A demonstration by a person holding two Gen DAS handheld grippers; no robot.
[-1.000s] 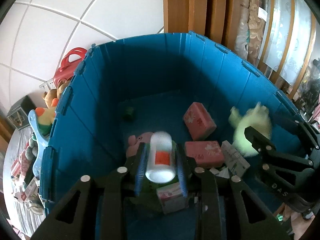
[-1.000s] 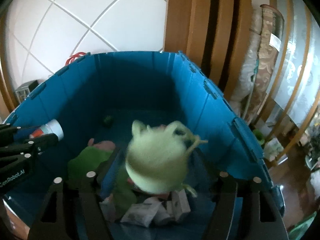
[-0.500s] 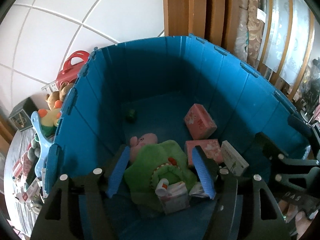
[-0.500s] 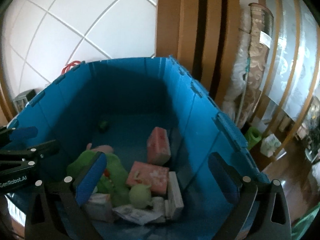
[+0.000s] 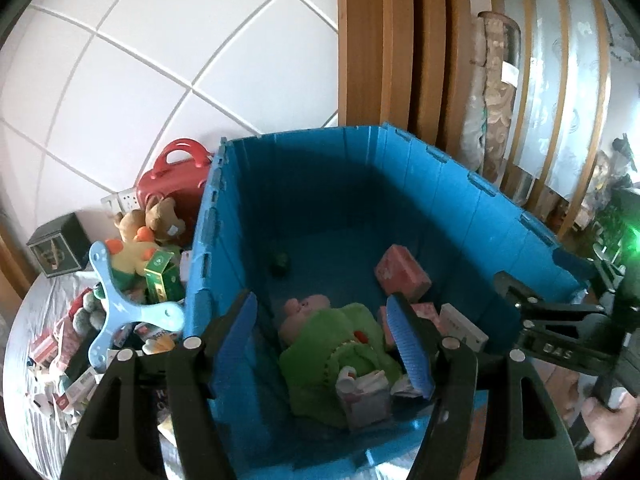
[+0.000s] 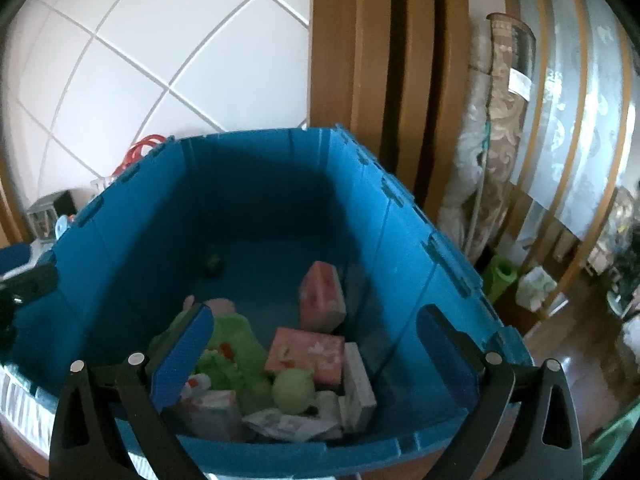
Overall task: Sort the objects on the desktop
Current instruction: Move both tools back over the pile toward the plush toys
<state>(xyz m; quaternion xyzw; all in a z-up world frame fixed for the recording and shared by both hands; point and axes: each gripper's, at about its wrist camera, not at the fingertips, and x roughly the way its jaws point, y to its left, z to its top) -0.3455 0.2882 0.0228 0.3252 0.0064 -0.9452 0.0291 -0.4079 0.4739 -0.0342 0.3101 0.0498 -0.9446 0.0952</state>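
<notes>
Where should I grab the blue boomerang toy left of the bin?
Take the blue boomerang toy by one flat arm, probably the upper one, which sticks up clear of the pile. Come from above with the open left gripper, jaws across the arm's narrow width, staying off the blue bin wall.

Daylight enters from the right side of both views. The tiled wall (image 5: pixel 160 60) is bright, near overexposed. The blue crate (image 5: pixel 500 216) interior is dim, its far corner in deep shadow. Fisheye distortion bends straight lines at the edges — black vignette in corners. The right wrist view is slightly soft.
</notes>
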